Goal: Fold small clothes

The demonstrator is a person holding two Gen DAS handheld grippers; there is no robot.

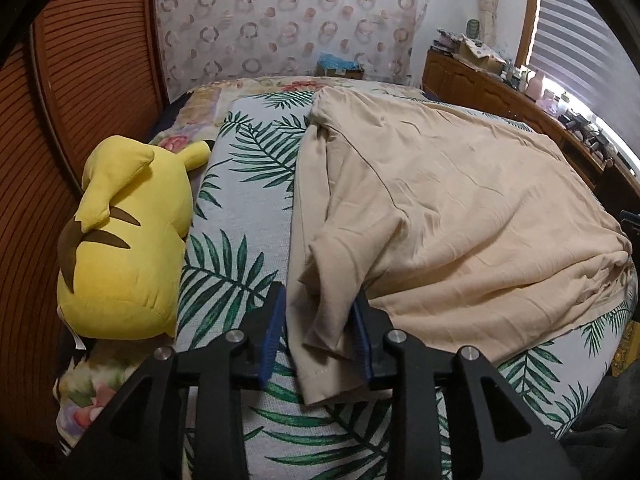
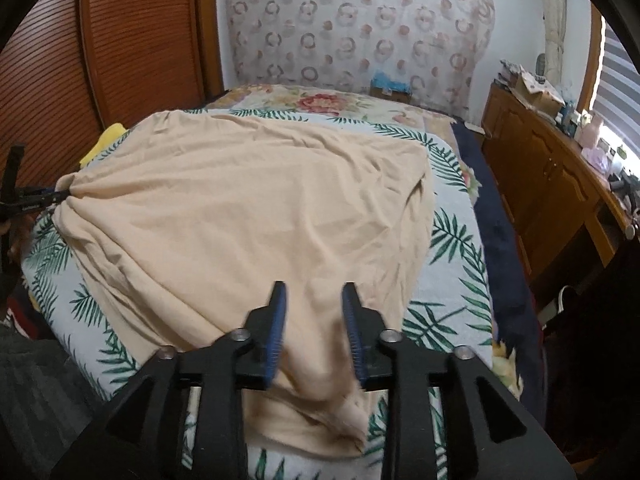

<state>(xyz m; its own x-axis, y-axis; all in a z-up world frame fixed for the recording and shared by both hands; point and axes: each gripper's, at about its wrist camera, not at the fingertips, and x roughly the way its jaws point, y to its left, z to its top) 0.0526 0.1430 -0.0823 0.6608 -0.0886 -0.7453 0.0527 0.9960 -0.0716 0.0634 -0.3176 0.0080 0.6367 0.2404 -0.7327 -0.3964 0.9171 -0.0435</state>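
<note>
Beige cotton garment [image 1: 440,208] is spread across the centre and right of the left wrist view, on a palm-leaf printed cover [image 1: 248,208]. At lower centre the left gripper [image 1: 320,322] is seen with its blue pads apart, a bunched corner lying loose between them. A yellow plush toy [image 1: 120,240] lies at the left.

In the right wrist view the garment fills the middle; at lower centre the right gripper [image 2: 314,318] is likewise parted over a folded edge. Judged best: both corners are let go together, then the fold is smoothed flat.
</note>
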